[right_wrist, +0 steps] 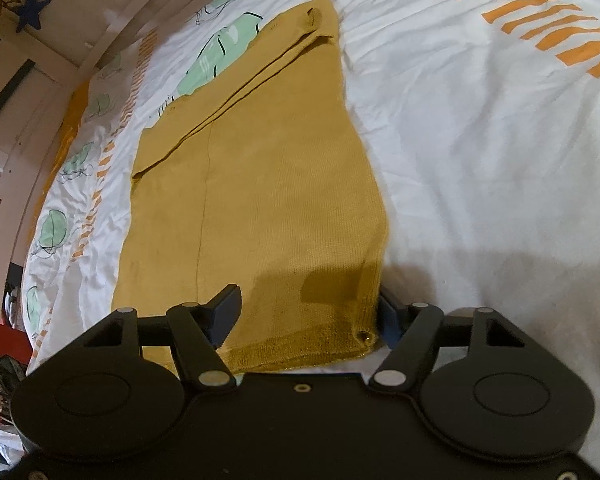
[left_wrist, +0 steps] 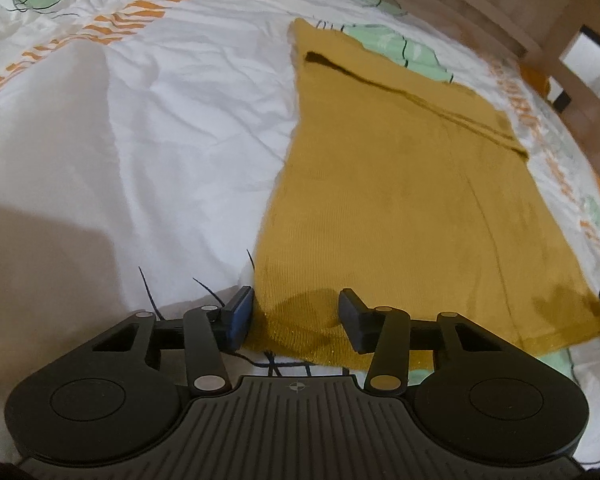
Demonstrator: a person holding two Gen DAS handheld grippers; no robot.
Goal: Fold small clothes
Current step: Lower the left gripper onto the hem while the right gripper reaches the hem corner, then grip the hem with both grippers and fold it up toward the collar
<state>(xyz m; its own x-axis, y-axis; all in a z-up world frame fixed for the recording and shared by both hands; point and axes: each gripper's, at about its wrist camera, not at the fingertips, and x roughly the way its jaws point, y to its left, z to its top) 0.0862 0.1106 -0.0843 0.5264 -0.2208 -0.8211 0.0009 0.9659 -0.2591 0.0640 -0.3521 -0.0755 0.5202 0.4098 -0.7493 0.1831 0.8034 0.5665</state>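
Note:
A mustard-yellow knit garment (left_wrist: 400,184) lies flat on the white printed bedcover (left_wrist: 160,120), sleeves folded in, its hem nearest me. My left gripper (left_wrist: 296,316) is open, its jaws straddling the hem's left corner, one finger (left_wrist: 240,312) just off the cloth's edge. In the right wrist view the same garment (right_wrist: 268,184) stretches away from me. My right gripper (right_wrist: 308,316) is open over the hem's right corner, the right finger (right_wrist: 392,316) partly hidden behind the cloth's edge.
The bedcover (right_wrist: 480,140) has orange stripes and green leaf prints. A wooden bed frame (left_wrist: 500,4) runs along the far side. Room clutter and a red object (right_wrist: 0,332) lie beyond the bed's left edge in the right wrist view.

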